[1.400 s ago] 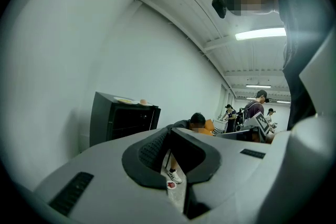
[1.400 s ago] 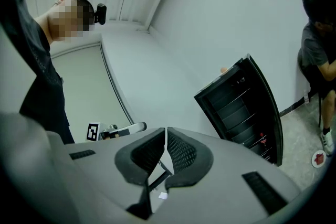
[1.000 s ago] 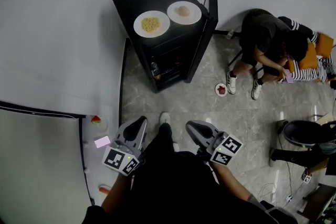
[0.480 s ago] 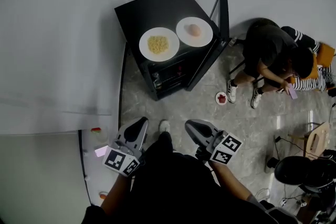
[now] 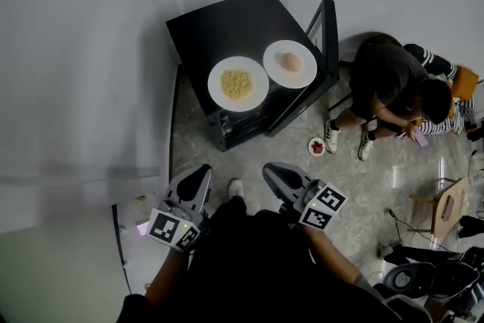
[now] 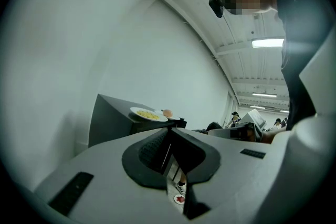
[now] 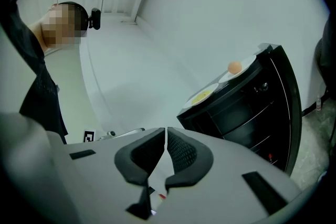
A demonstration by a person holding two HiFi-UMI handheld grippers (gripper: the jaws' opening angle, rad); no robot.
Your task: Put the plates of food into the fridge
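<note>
A black mini fridge stands against the wall with its door swung open. On its top sit two white plates: one with yellow food and one with a round orange-pink item. Both grippers are held level near the person's body, well short of the fridge and empty. My left gripper has its jaws together, and the yellow plate shows far ahead of it. My right gripper is shut too, and beyond it I see the fridge and both plates.
A person sits on the floor just right of the open door. A small plate with a red item lies on the floor near that person's feet. A white wall runs along the left side.
The fridge and its plates have shifted lower and closer in the head view as both grippers were carried toward it. Neither gripper's jaws have changed.
</note>
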